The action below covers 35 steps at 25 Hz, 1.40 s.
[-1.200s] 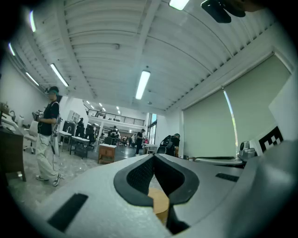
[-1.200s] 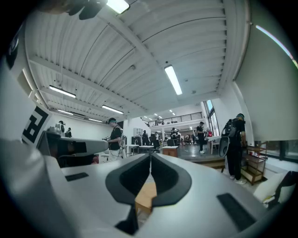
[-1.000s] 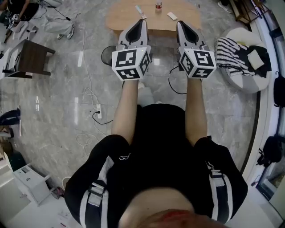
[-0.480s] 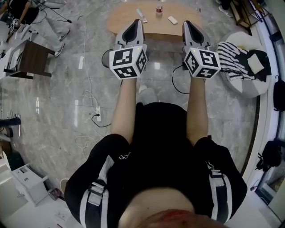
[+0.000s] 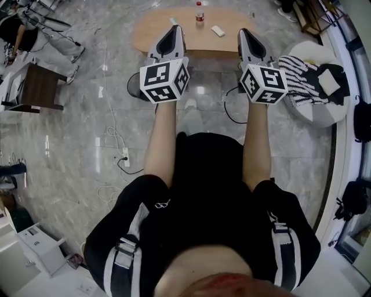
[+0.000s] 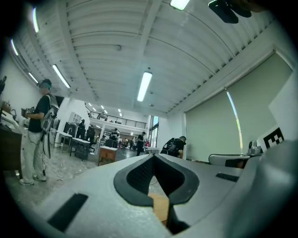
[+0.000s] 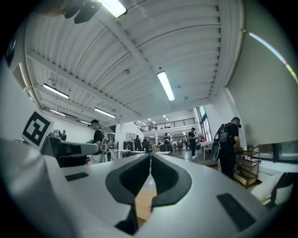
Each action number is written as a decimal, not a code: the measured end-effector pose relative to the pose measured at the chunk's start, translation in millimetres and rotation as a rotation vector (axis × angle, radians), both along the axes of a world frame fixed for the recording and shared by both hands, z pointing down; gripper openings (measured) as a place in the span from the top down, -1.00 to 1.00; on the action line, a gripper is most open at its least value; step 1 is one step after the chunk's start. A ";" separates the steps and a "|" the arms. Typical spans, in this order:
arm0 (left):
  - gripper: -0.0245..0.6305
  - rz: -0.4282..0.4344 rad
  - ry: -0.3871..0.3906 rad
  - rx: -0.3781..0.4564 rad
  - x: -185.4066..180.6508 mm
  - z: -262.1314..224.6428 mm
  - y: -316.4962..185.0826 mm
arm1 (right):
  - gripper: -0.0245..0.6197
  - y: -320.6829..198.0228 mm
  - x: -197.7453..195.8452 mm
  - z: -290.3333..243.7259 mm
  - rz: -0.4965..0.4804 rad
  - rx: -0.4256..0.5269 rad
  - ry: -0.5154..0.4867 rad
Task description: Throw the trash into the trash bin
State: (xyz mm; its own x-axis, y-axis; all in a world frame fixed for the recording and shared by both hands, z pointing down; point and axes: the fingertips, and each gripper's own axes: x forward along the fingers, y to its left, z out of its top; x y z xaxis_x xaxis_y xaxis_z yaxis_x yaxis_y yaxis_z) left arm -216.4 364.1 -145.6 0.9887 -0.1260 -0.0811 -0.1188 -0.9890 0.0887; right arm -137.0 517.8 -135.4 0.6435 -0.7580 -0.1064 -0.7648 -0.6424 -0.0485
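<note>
– Trash position, relative to your fingers?
– Likely the white scrap (image 5: 217,31) and the bottle (image 5: 199,13) on the wooden table (image 5: 145,36), just ahead of my fingertips and between the two pairs.
– Finger state?
– Both the left gripper (image 6: 152,156) and the right gripper (image 7: 150,156) are pressed together, with nothing between.
– Procedure?
– Part my right pair before reaching the scrap, approach level, and close across its narrow side. The dark round thing (image 5: 132,87) back of my left fingers may be the bin; I cannot confirm that.
</note>
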 end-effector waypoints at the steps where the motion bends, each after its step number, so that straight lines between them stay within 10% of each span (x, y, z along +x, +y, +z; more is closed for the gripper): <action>1: 0.91 0.003 -0.001 0.000 5.2 2.6 -0.3 | 0.89 1.7 5.5 2.4 0.007 0.001 -0.002; 35: 0.91 -0.075 -0.170 -0.040 334.9 84.0 -276.4 | 0.89 -242.8 333.1 69.8 0.017 -0.044 -0.108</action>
